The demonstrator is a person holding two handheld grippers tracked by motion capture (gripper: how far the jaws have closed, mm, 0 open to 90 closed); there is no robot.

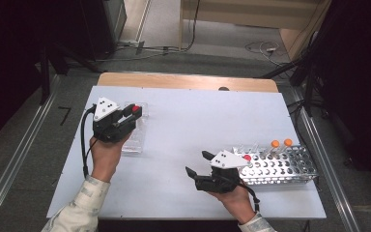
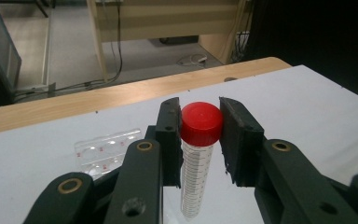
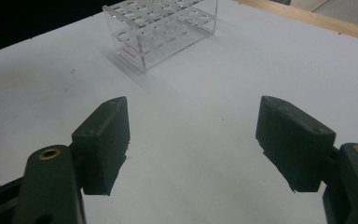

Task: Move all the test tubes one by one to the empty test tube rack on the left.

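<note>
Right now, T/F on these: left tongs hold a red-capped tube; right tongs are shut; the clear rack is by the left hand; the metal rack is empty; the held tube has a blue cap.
1. The left tongs hold a red-capped tube. True: the pads press on its cap.
2. The right tongs are shut. False: the jaws stand wide apart with nothing between them.
3. The clear rack lies by the left hand. True.
4. The metal rack is empty. False: orange-capped tubes stand at its far edge.
5. The held tube has a blue cap. False: it is red.
</note>
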